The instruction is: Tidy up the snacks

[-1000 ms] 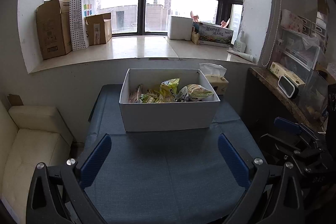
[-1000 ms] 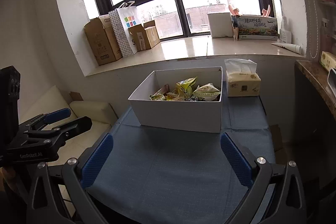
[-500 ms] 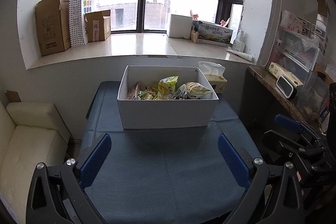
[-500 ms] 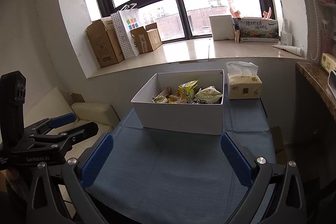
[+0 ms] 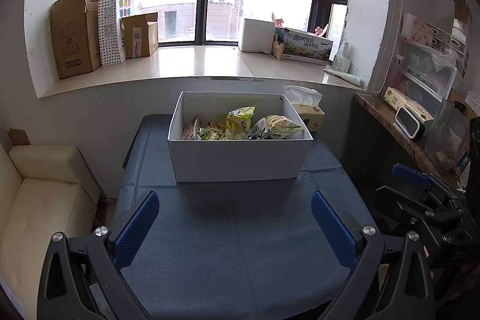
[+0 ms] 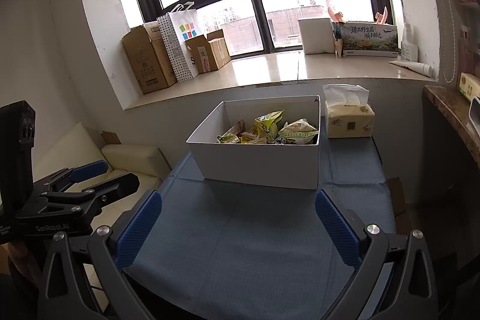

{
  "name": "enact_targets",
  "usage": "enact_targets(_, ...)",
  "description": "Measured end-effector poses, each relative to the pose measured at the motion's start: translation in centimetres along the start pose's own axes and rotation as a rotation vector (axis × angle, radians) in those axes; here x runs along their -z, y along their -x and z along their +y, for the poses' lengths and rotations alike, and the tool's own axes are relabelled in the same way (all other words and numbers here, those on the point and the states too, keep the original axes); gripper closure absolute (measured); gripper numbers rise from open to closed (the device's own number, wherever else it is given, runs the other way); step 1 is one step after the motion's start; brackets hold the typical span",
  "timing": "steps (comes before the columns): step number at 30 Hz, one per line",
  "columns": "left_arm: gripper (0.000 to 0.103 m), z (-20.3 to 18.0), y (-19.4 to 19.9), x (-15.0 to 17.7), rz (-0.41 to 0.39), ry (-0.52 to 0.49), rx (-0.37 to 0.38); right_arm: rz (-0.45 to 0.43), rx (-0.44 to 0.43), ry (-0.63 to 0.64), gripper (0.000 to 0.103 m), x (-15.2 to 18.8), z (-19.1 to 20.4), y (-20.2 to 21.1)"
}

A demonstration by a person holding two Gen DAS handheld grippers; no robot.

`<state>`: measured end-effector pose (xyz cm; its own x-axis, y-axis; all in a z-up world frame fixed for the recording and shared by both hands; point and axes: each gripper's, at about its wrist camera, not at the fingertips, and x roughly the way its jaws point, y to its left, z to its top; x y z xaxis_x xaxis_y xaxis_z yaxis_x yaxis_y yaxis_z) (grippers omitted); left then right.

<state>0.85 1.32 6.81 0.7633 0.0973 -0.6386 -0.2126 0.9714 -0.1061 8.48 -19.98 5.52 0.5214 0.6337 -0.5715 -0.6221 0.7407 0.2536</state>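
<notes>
both wrists face box (image 5: 240,158), shared

I cannot see the bottom of the white box (image 5: 240,159): its near wall hides the lower parts of the snack packets (image 5: 240,126), and their print is too small for me to read. Behind the white box, the tissue pack (image 5: 310,117) is partly covered by its right corner. Right of the box, the right gripper (image 5: 420,188) is cut off by the frame edge.
</notes>
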Motion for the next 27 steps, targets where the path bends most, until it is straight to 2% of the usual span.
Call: enact_targets(27,0.000,-0.42,0.03,0.27,0.003,-0.017,-0.008,0.009,0.002,0.008,0.000,0.39,0.41,-0.09)
